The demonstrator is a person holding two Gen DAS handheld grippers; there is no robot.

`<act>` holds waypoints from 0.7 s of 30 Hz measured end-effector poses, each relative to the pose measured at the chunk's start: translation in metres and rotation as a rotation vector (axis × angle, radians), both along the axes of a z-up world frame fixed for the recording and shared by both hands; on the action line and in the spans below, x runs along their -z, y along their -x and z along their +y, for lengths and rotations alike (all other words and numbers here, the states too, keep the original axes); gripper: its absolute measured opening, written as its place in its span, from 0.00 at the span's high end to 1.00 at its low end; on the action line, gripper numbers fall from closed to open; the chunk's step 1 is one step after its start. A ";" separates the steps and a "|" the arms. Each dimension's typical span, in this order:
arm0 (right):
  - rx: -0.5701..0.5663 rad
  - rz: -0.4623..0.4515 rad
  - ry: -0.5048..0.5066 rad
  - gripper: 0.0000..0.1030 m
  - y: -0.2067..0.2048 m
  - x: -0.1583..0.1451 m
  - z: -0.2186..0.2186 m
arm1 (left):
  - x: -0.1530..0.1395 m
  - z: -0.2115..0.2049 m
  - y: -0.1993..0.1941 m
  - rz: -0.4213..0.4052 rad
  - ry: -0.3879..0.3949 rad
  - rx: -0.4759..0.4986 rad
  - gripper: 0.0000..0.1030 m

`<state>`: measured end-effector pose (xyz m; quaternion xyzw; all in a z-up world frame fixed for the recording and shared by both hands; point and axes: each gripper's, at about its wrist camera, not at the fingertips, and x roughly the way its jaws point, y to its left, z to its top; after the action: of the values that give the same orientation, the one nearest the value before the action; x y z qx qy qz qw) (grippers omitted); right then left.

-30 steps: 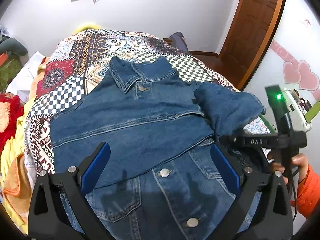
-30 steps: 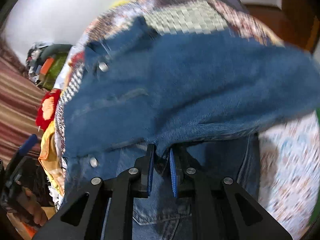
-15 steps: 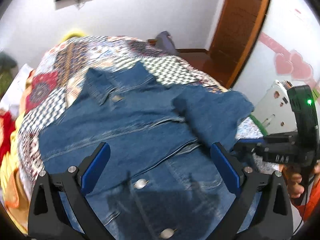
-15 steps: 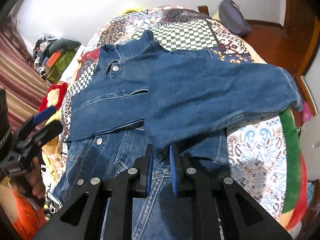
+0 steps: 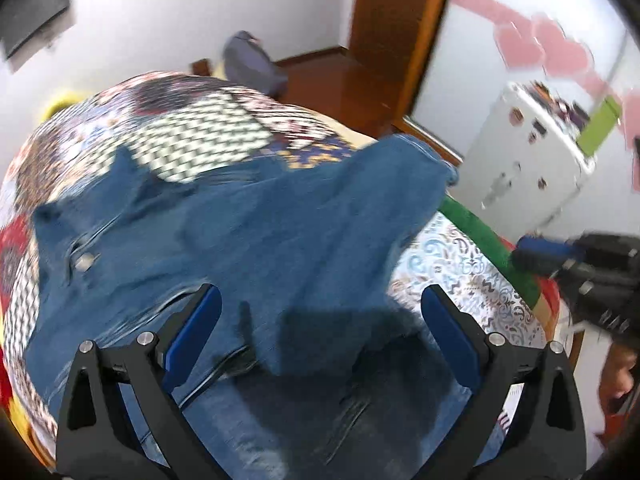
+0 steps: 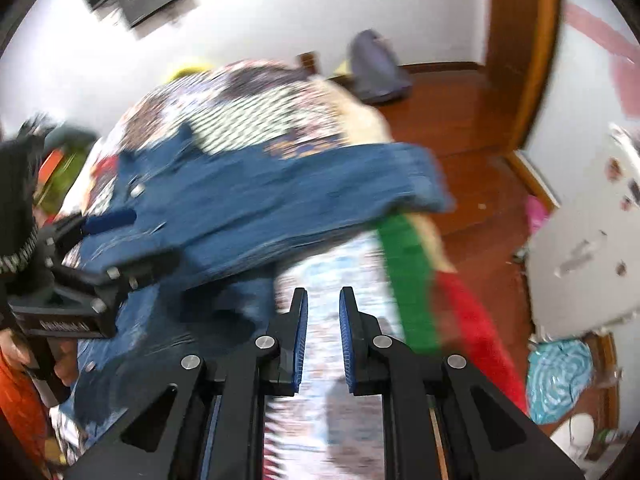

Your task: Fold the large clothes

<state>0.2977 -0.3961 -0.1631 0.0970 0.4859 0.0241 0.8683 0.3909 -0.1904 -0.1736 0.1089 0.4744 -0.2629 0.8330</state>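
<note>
A blue denim jacket [image 5: 248, 248] lies front-up on a patchwork bedspread [image 5: 188, 132], its right sleeve [image 5: 384, 200] folded across the chest and reaching the bed's right edge. My left gripper [image 5: 320, 336] is wide open and empty, hovering over the jacket's lower front. My right gripper [image 6: 323, 340] has its jaws slightly apart and holds nothing; it is over the bedspread [image 6: 328, 280] just right of the jacket [image 6: 240, 216]. The sleeve cuff [image 6: 416, 180] overhangs the bed edge. Both views are motion-blurred.
A wooden door [image 5: 396, 36] and wood floor [image 6: 472, 120] lie beyond the bed. A white cabinet [image 5: 524, 160] stands at the right. A grey bag [image 6: 376, 68] sits on the floor. Clothes are piled [image 6: 52, 160] left of the bed.
My right gripper has let go of the sleeve, opened slightly and pulled back to the right off the jacket. My left gripper has swung rightward over the jacket, still open.
</note>
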 end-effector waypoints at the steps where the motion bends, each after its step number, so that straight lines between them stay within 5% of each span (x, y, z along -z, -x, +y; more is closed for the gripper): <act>1: 0.026 0.000 -0.001 0.89 0.002 0.000 -0.011 | 0.003 -0.007 -0.001 0.005 -0.005 0.014 0.04; 8: 0.132 0.011 -0.061 0.89 0.015 0.010 -0.051 | 0.053 -0.089 -0.022 0.081 -0.129 0.155 0.28; 11: 0.142 0.032 -0.092 0.89 0.018 0.021 -0.054 | 0.070 -0.107 -0.022 0.042 -0.209 0.188 0.52; 12: 0.140 0.039 -0.092 0.89 0.018 0.024 -0.054 | 0.069 -0.107 -0.022 0.022 -0.209 0.182 0.75; 13: 0.136 0.046 -0.085 0.89 0.017 0.026 -0.052 | 0.067 -0.105 -0.023 0.002 -0.205 0.168 0.86; 21: 0.092 0.047 -0.079 0.89 -0.001 0.025 -0.036 | -0.017 -0.056 -0.020 -0.209 -0.078 0.077 0.96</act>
<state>0.2987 -0.4322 -0.1882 0.1540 0.4997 0.0014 0.8524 0.4110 -0.2469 -0.1565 0.1863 0.3903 -0.2634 0.8623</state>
